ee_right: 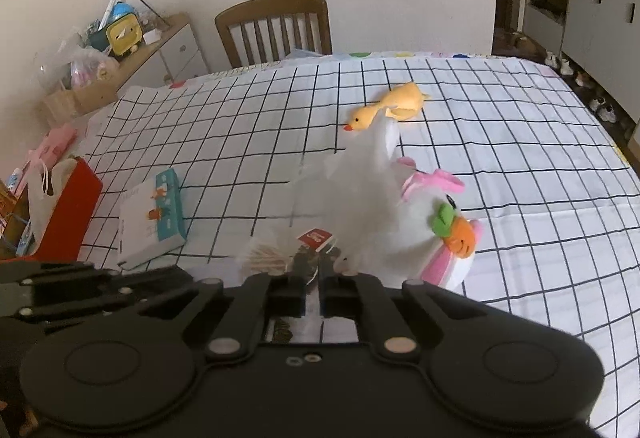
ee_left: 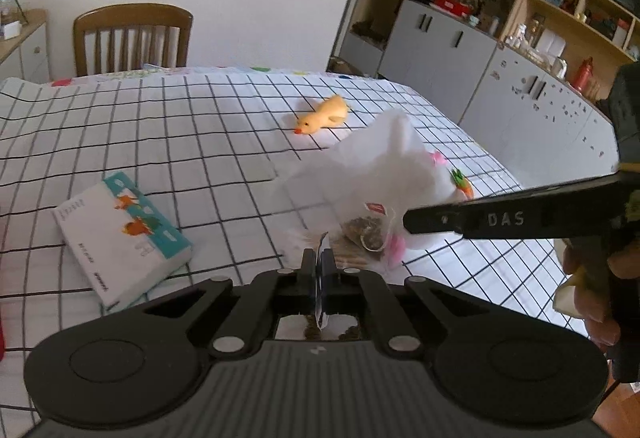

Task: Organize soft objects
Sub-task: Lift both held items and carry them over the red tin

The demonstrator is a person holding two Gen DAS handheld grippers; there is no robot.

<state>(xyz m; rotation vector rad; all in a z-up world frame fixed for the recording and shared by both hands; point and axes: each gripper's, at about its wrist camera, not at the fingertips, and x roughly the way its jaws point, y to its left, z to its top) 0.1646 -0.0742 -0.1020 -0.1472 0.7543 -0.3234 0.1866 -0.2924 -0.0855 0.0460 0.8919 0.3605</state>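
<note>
1. Pinching a thin edge of the clear plastic bag [ee_left: 360,174], the left gripper [ee_left: 319,270] has its jaws pressed together, with a sliver of film standing up between them.
2. Holding the same bag from the right, the right gripper [ee_right: 314,280] also has its jaws nearly together on the film near the bag's mouth; in the left wrist view one of its fingers [ee_left: 472,222] reaches in from the right edge, crossing just in front of the bag.
3. Just beyond both grippers the bag lies on the table [ee_left: 160,126], its gathered top rising toward the far side. Inside, near the mouth, sit a tea bag with a red tag [ee_right: 315,238] and what looks like a bundle of toothpicks [ee_right: 266,258].
4. Touching the bag on its right is the white plush toy [ee_right: 436,250] with pink trim and an orange carrot on it. Whether it is partly inside the bag or only beside it, I cannot tell.
5. Farther off, beyond the bag's top and slightly right, the yellow plush duck [ee_right: 394,106] lies on its side, long axis running left to right, beak toward the left. It is well apart from both grippers, with the right one likely the nearer.
6. To the near left, a tissue pack [ee_left: 120,238] rests flat, nearer the left gripper.
7. My judgement: the bag is being held open or lifted, and the plush toy at its right is the next soft thing to go in.
</note>
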